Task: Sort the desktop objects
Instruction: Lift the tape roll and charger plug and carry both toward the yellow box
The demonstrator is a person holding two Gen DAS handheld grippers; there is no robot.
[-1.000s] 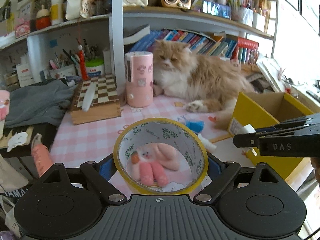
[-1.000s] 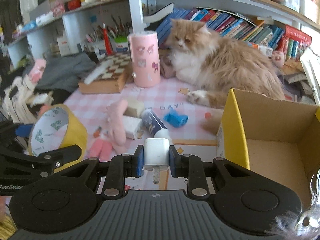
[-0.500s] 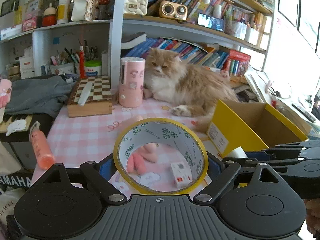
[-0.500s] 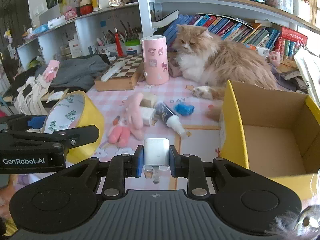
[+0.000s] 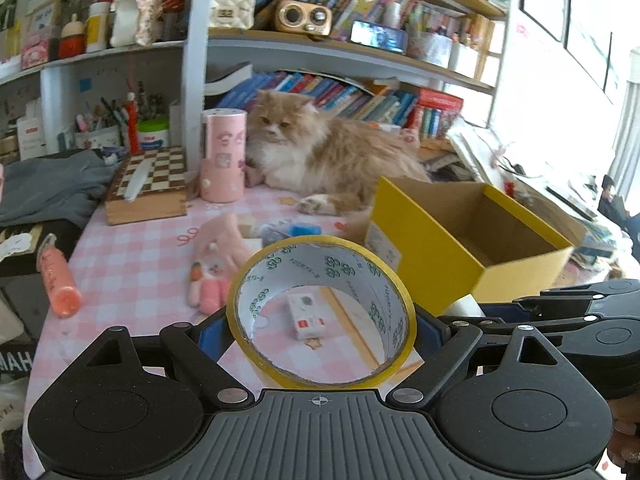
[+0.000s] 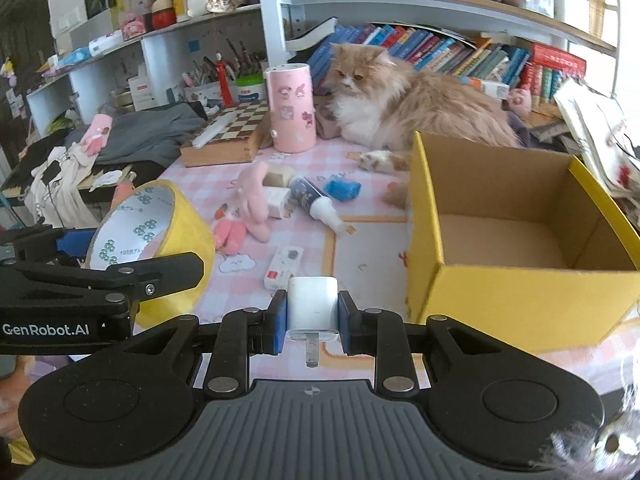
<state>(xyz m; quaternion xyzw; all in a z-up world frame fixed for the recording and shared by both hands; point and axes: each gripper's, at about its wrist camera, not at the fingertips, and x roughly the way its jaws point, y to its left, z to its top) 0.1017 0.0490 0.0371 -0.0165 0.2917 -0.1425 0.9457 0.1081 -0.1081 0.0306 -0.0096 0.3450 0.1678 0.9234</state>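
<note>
A yellow tape roll [image 5: 322, 312] is sitting clamped across its width in the left gripper [image 5: 320, 330], held above the pink checked tablecloth [image 5: 136, 264]. Alongside, the right gripper [image 6: 313, 314] is pinching a white charger plug [image 6: 313, 303] just beside an open yellow cardboard box [image 6: 516, 292]. Behind the box, a ginger cat [image 6: 404, 100] is lying beside a pink canister [image 6: 291, 107].

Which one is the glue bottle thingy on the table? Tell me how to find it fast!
Start at the big yellow box on the pink checked tablecloth, then look left of it, toward the pink plush toy. The glue bottle lies on its side between that toy and a small blue object. Only it has a dark blue body with a white pointed tip.
</note>
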